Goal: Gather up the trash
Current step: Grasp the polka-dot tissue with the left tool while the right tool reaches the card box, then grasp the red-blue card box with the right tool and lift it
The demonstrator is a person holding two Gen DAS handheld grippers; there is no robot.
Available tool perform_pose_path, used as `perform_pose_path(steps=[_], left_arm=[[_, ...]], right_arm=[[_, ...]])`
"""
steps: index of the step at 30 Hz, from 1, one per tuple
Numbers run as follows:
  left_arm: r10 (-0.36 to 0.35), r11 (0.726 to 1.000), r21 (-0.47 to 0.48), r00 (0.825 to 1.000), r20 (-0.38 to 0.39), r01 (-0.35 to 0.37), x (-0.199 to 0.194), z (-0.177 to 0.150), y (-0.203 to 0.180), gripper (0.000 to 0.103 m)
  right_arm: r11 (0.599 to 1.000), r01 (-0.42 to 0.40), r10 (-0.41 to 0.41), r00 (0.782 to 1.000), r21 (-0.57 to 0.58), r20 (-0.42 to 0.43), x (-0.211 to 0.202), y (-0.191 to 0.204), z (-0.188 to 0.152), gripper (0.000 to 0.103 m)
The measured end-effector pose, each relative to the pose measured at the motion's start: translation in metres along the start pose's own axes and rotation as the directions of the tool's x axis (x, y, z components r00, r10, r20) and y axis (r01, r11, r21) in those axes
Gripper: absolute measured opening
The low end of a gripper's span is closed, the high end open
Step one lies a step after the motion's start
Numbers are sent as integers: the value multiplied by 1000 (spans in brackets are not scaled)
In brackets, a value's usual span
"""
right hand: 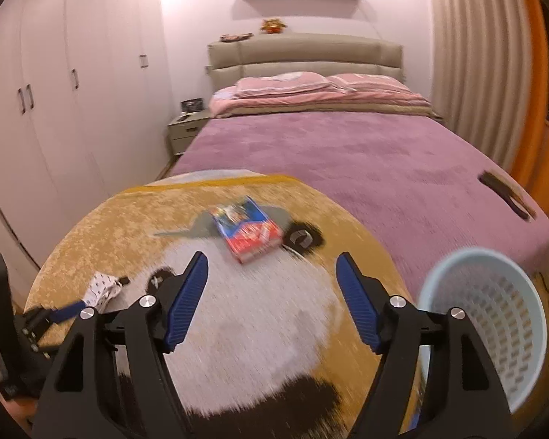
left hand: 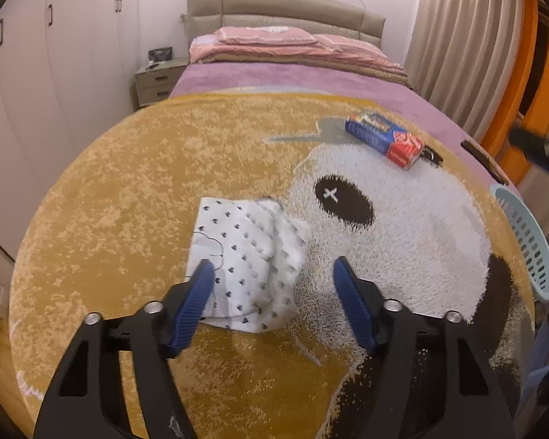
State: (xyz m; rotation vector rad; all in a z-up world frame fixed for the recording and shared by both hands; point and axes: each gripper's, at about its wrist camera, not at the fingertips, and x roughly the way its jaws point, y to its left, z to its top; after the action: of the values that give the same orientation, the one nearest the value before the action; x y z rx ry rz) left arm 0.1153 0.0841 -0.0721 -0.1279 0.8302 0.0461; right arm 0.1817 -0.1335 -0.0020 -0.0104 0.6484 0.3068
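Observation:
A crumpled white paper with small dark hearts lies on the yellow panda blanket. My left gripper is open just over it. Its left finger overlaps the paper's near edge, while the right finger stands clear on the blanket. A blue and red carton lies flat further up the blanket, ahead of my right gripper, which is open with nothing between its fingers. The same carton shows at the upper right of the left wrist view. A pale blue perforated basket stands at the right.
A small black object lies beside the carton. A dark flat item rests on the purple bedspread near its right edge. Pink pillows and a beige headboard are at the far end. White wardrobes line the left, with curtains on the right.

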Motion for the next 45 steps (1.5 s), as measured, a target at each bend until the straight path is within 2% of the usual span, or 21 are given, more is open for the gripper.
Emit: perform_pose_path(steps=[2,7,9,14,16,26,32,39,40,43,44,45], left_arm=[[8,1000,10,1000,4,-8,0,0,-1,58],[-16,1000,5,1000,12,16,0,0,0,48],[-36,999,-6,999,19,36,-2,-1,2,39],[-45,999,-2,999,17,45,-3,-1,1,38],[-38,999,6,999,16,38,-3,-1,-1,35],[-52,999,-9,999,13,52,-2,1,2,34],[-50,999,-9,999,13,50,-3,0,2,34],[-41,999,-3,999,13,41,-1,1,0,34],[-40,999,-3,999,13,40,-1,1,0,34],[-44,999,-7,999,14,44,-1,1,0,34],[-45,999,-7,999,15,45,-1,0,0,34],[-46,999,-9,999,15,46,-1,0,0,34]], right_arm=[[1000,-9,9,1000,-9,-6,12,6,10,75],[999,-46,45,998,-7,-39,46,10,29,82],[999,-49,49,997,-1,-56,62,11,35,84],[997,-74,78,991,36,-112,101,11,46,85],[997,-75,79,989,33,-128,114,13,47,85],[999,-42,41,978,0,-203,166,14,34,85],[1000,-20,16,976,-16,-218,172,15,34,85],[994,-2,-22,976,-113,-217,173,33,32,85],[993,0,-26,976,-119,-217,171,36,31,84],[990,-15,-17,974,-142,-224,172,41,29,62],[990,-15,-19,973,-142,-232,173,41,28,50],[991,-21,-13,969,-135,-246,175,39,27,46]])
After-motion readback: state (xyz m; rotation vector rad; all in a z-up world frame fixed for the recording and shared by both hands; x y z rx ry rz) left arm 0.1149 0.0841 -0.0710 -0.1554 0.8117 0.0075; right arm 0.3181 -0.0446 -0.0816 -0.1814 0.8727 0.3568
